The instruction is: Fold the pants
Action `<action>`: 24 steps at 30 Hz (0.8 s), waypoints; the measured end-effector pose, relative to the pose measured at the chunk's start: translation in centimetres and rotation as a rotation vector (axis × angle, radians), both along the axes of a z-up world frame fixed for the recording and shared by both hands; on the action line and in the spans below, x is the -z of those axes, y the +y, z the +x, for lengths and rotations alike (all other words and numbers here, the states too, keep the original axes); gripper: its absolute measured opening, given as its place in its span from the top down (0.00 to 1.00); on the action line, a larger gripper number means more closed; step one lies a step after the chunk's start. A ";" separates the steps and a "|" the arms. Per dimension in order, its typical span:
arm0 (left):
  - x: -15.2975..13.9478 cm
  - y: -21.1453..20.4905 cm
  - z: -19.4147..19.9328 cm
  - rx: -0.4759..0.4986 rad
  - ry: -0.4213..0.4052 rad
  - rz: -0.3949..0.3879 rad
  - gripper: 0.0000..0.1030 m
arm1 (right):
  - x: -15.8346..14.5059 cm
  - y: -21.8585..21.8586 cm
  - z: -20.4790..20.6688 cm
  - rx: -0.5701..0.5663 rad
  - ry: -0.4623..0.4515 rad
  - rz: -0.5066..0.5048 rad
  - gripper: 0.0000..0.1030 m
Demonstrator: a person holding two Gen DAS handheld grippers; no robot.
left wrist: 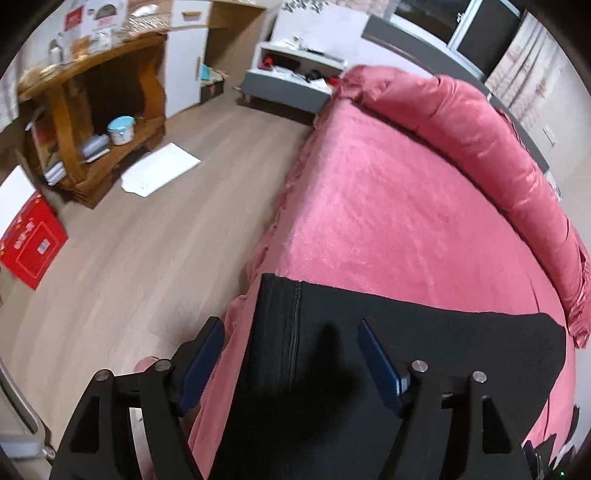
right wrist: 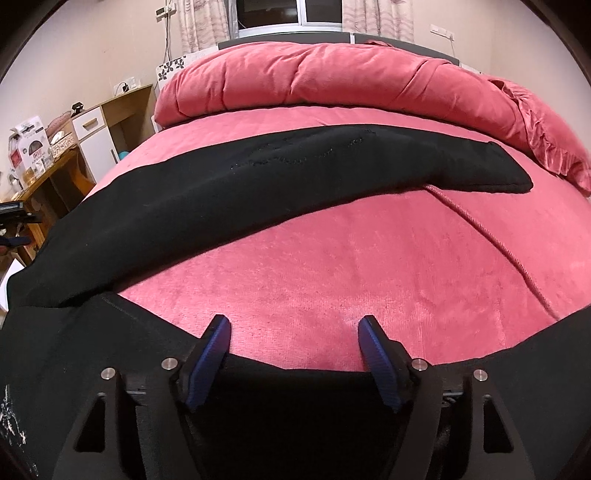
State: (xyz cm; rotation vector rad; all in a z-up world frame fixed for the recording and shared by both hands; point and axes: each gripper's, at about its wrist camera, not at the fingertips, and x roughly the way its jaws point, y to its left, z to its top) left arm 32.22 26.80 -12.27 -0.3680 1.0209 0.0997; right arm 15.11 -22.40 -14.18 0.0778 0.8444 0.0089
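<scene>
Bed (right wrist: 332, 266): landmark; pink plush cover, short nap, slightly domed by the lens.

Duvet (right wrist: 332, 81): pink, rolled into a long bolster along the head of the bed; frilled edge at its right end.

Pants (right wrist: 221, 184): black, matte knit. One leg lies flat and straight across the middle of the bed; another part lies along the bed's near edge. In the left wrist view a hem end (left wrist: 280, 332) with a stitched seam lies at the bed's left edge.

Left tool (left wrist: 291, 339): jaws spread wide, blue pads clear of the cloth, nothing held; poised above the hem at the bed's left edge.

Right tool (right wrist: 294, 339): jaws apart, nothing held; poised over the near edge of the bed, black cloth beneath, pink cover showing between the pads.

Cord (right wrist: 491, 240): pink, twisted, running over the bed from under the leg's right end.

Floor (left wrist: 147, 240): pale wood planks, left of the bed.

Shelf (left wrist: 92, 122): brown wood, left of the bed, cluttered.

Box (left wrist: 31, 247): red, on the floor left of the bed.

Paper (left wrist: 162, 170): white sheet on the floor by the shelf.

Window (right wrist: 288, 14): dark, curtained, behind the bed's head.
</scene>
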 end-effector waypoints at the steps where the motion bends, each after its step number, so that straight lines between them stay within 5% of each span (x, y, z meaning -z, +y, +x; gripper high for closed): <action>1: 0.4 0.0 0.5 0.004 0.003 0.000 0.27 | 0.0 0.0 -0.1 -0.001 0.000 0.001 0.27; 6: 2.6 0.4 2.3 0.004 0.026 0.019 0.30 | 0.3 -0.2 -0.1 -0.006 0.001 0.010 0.24; 10: 3.2 0.0 2.6 0.024 -0.012 -0.021 0.49 | 0.5 -0.1 0.0 -0.010 0.003 0.009 0.22; 15: 2.2 -2.1 1.9 0.108 -0.056 0.074 0.85 | 0.5 -0.1 0.1 -0.012 0.003 0.019 0.21; 19: 0.1 -3.6 0.3 0.141 -0.109 0.170 0.88 | 0.5 -0.1 0.1 -0.012 0.003 0.018 0.21; 24: -4.5 -2.8 -4.1 0.076 -0.235 0.060 0.88 | 0.5 -0.1 0.0 -0.012 0.003 0.017 0.21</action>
